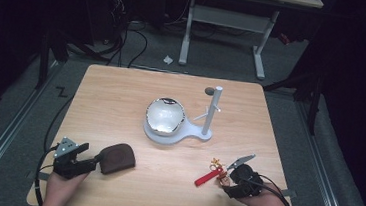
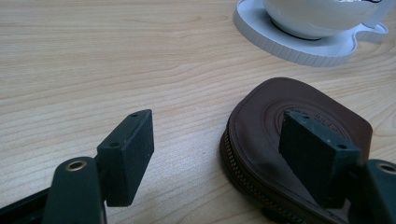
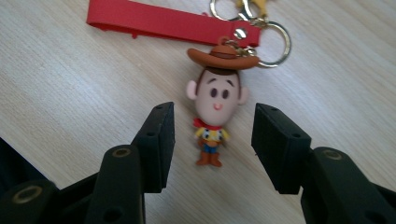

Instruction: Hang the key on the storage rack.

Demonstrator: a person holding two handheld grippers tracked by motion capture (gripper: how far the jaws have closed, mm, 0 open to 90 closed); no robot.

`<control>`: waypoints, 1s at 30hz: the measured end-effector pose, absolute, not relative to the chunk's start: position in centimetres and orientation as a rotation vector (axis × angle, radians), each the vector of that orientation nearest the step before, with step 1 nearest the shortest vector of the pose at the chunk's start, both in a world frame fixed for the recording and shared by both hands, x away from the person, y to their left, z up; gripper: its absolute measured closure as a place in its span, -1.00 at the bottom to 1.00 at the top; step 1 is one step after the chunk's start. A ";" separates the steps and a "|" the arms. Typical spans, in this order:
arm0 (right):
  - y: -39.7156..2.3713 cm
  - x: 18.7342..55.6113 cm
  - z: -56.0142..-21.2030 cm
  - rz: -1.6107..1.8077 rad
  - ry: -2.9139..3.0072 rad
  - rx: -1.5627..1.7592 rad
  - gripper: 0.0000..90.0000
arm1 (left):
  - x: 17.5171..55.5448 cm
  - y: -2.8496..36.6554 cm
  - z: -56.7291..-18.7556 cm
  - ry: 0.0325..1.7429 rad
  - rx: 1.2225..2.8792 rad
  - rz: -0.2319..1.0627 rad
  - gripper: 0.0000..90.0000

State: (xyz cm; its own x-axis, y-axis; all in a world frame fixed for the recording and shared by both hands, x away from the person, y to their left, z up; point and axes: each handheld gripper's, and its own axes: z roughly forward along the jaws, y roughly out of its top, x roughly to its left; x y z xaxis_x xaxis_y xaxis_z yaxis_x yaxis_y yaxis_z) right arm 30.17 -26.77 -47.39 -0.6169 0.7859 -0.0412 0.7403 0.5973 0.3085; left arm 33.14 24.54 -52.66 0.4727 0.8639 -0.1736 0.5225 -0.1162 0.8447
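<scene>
- Keychain (image 3: 215, 109): a small cowboy figure on a metal ring (image 3: 275, 44) with a red strap (image 3: 163, 22), lying flat near the table's (image 1: 121, 92) front right edge, just ahead of the right claw (image 1: 227, 179).
- It is probably light, with a firm, rubbery figure and a limp strap, so the loose parts will dangle once it is lifted.
- The best hold looks like the figure's head or body; the ring is thin and slick.
- The right claw (image 3: 212, 140) stands half open with a jaw on each side of the figure, touching nothing.
- The left claw (image 1: 88, 162) is open at a brown zip pouch (image 2: 299, 140). One jaw is over the pouch's top and the other is beside it, with no grip on it.
- The pouch looks soft and squashy, with a firmer zip edge.
- Room: bare wood lies between the two claws. A bowl (image 1: 165, 115) on a white stand (image 1: 210, 116) sits mid-table, well apart.
</scene>
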 end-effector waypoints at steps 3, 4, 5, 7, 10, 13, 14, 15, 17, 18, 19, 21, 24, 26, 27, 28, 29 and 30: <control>-26.2 30.5 -48.1 0.376 2.660 1.292 0.01 | 33.1 24.6 -52.6 1.177 1.781 0.451 -0.40; -26.1 30.5 -48.3 0.369 2.662 1.298 0.01 | 33.0 24.6 -52.6 1.176 1.782 0.451 -0.40; -26.0 30.6 -48.5 0.360 2.662 1.307 0.01 | 33.0 24.5 -52.6 1.176 1.782 0.451 -0.40; -25.9 30.7 -48.8 0.351 2.666 1.302 0.00 | 33.0 24.5 -52.6 1.175 1.782 0.451 -0.40; -25.8 30.9 -49.0 0.339 2.659 1.299 0.01 | 33.1 24.5 -52.7 1.173 1.786 0.449 -0.39; -25.8 31.1 -49.4 0.328 2.659 1.303 0.03 | 33.1 24.5 -52.7 1.172 1.787 0.448 -0.39; -25.8 31.1 -49.5 0.319 2.660 1.309 0.03 | 33.1 24.5 -52.7 1.171 1.788 0.448 -0.39; -25.8 31.2 -49.5 0.333 2.659 1.326 0.04 | 33.1 24.5 -52.7 1.171 1.788 0.448 -0.39; -25.9 31.3 -49.5 0.335 2.661 1.319 0.06 | 33.1 24.5 -52.7 1.171 1.787 0.447 -0.39; -25.9 31.3 -49.5 0.337 2.664 1.318 0.08 | 33.1 24.5 -52.7 1.171 1.788 0.447 -0.39; -25.9 31.4 -49.5 0.337 2.667 1.322 0.10 | 33.1 24.5 -52.7 1.171 1.789 0.446 -0.39; -25.9 31.4 -49.5 0.339 2.672 1.319 0.13 | 33.1 24.5 -52.7 1.170 1.791 0.446 -0.39; -25.9 31.6 -49.5 0.341 2.678 1.319 0.19 | 33.1 24.5 -52.7 1.172 1.788 0.444 -0.39; -25.8 31.6 -49.4 0.330 2.682 1.331 0.23 | 33.1 24.5 -52.7 1.173 1.786 0.444 -0.39; -25.8 31.7 -49.4 0.327 2.687 1.312 0.27 | 33.1 24.5 -52.7 1.174 1.786 0.445 -0.39; -25.8 31.8 -49.4 0.327 2.690 1.311 0.32 | 33.1 24.5 -52.7 1.174 1.786 0.445 -0.39; -25.7 31.8 -49.3 0.318 2.692 1.320 0.38 | 33.1 24.5 -52.7 1.174 1.789 0.445 -0.39; -25.7 31.9 -49.3 0.322 2.696 1.301 0.43 | 33.2 24.5 -52.8 1.175 1.789 0.444 -0.39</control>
State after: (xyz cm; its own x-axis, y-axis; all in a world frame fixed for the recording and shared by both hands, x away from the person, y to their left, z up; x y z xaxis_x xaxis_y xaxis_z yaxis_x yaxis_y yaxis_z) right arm 31.92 -25.74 -49.33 -0.6194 0.7847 -0.0247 0.7567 0.6051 0.2474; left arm 33.16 24.51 -52.76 0.4789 0.8598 -0.1769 0.5278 -0.1211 0.8407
